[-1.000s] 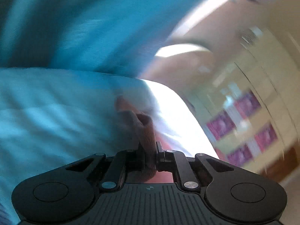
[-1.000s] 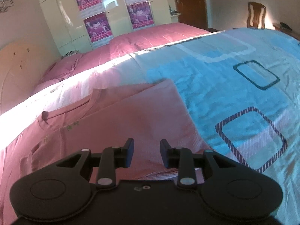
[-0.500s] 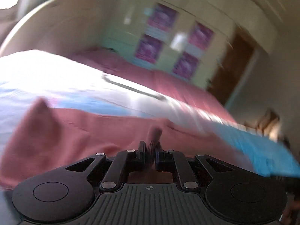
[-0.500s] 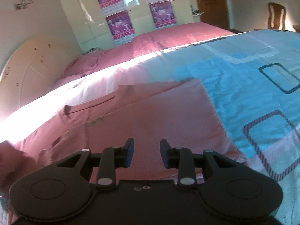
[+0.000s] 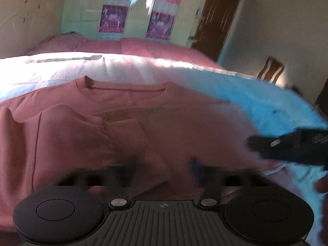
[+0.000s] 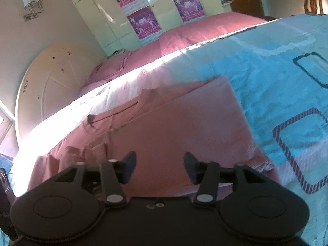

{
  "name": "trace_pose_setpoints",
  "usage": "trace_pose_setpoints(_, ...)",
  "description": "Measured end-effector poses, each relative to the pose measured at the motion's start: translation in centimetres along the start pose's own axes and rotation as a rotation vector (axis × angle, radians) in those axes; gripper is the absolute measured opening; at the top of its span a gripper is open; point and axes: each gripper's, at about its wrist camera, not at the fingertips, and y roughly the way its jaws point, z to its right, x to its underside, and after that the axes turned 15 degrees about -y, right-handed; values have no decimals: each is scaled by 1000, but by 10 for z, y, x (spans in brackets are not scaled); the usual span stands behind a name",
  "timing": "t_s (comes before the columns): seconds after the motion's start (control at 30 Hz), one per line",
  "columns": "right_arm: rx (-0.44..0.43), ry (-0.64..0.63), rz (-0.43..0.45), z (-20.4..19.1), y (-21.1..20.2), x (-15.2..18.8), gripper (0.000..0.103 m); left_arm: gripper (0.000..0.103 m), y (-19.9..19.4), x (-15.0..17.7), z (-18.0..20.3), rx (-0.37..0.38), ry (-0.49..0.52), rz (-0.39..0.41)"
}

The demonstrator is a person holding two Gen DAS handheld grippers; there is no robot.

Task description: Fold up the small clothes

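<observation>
The pink shirt (image 5: 127, 127) lies spread on the bed (image 6: 276, 82), filling the lower middle of both views, with its collar toward the upper part of the frame and one sleeve folded inward over the body at the left. One second ago the left tongs (image 5: 164, 170) were pressed together on a piece of this pink cloth and the left view showed mostly blue cover, much blurred; now the cloth is released and lies flat, and the view looks along the shirt toward the wardrobe (image 5: 139, 10) with purple posters at the top. The left tongs are opening, their fingers blurred and wide apart, with no cloth gripped between them. The right tongs (image 6: 159, 165) were narrower before; now they are opening too, and they hover above the lower hem of the shirt without clamping it. In the left view the right tongs appear as a dark shape at the right edge, over the border between shirt and blue cover (image 6: 287, 106).
</observation>
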Motion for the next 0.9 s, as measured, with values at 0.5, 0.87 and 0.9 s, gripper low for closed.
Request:
trace_pose_setpoints(0.5,-363,129,-151,-64,68,12,40,76,-132,26,-158,-440,-111,167)
trace_pose_setpoints(0.87,-265,101,-128,-85,83,11,6,71,-111,23,-186,-431,-157,173)
trace_pose_setpoints(0.9,-251,45,-102,-91,77,6,6,71,-111,22,-186,-432,-156,173)
